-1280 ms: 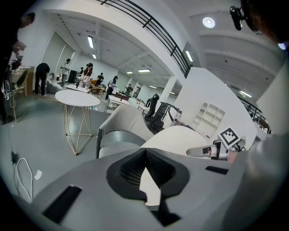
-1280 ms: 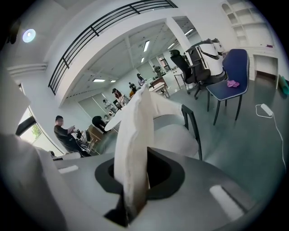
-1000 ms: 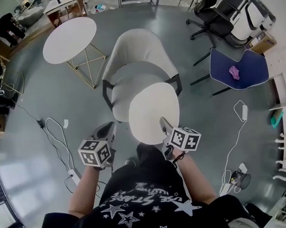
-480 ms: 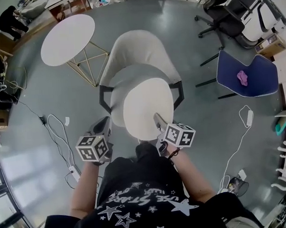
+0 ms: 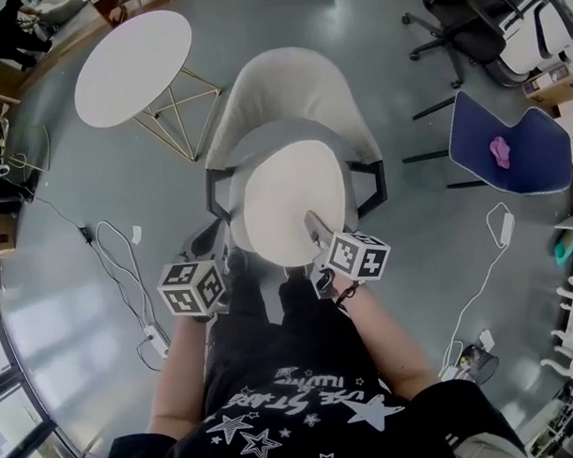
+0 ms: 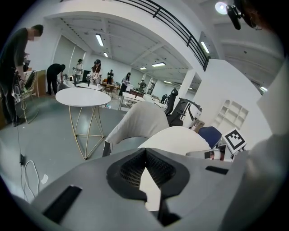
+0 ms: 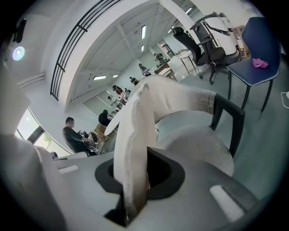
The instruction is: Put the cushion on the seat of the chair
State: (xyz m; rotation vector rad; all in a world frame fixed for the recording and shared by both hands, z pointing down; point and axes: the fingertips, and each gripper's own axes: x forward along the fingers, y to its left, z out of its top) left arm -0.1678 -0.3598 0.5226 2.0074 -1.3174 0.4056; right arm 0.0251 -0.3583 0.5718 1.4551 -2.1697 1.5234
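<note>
The cream oval cushion [image 5: 290, 200] hangs over the seat of the pale shell chair [image 5: 291, 87], tilted, its near edge pinched by my right gripper [image 5: 313, 227]. In the right gripper view the cushion [image 7: 135, 131] stands edge-on through the shut jaws [image 7: 135, 180], above the grey seat [image 7: 198, 144]. My left gripper [image 5: 209, 243] is beside the chair's left armrest, apart from the cushion's left edge. Its tips [image 6: 144, 155] meet, with an unidentifiable pale sliver behind them. That view shows the cushion [image 6: 176, 137] to the right.
A round white table [image 5: 135, 64] on gold legs stands left of the chair. A blue chair [image 5: 514, 150] with a pink thing on it is at the right, a black office chair [image 5: 458, 30] behind it. Cables [image 5: 114, 258] trail on the floor at left.
Both grippers and the cushion have moved forward and lower. The cushion was in front of the chair and is now over its seat.
</note>
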